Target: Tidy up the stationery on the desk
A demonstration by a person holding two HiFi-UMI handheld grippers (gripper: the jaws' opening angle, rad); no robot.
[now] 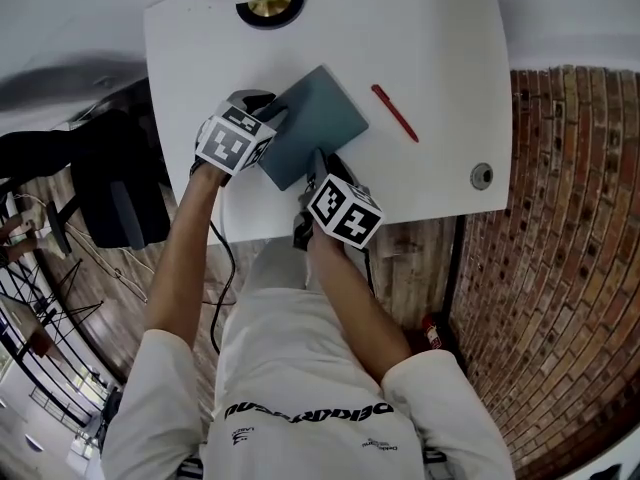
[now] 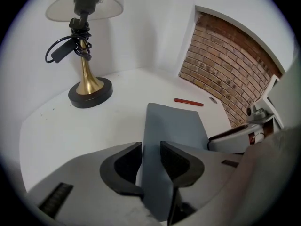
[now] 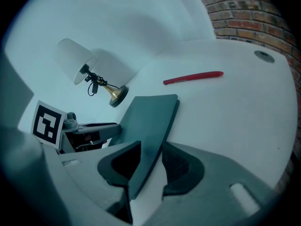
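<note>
A grey-blue notebook lies slantwise in the middle of the white desk. My left gripper is shut on its left corner; in the left gripper view the cover fills the gap between the pads. My right gripper grips the near edge, and the notebook runs tilted between its jaws, against the left pad with a sliver of desk showing on the right. A red pen lies to the right of the notebook, apart from it.
A brass table lamp with a black base stands at the desk's far edge, with a cord looped round its stem. A round cable grommet sits near the right edge. A brick wall is on the right.
</note>
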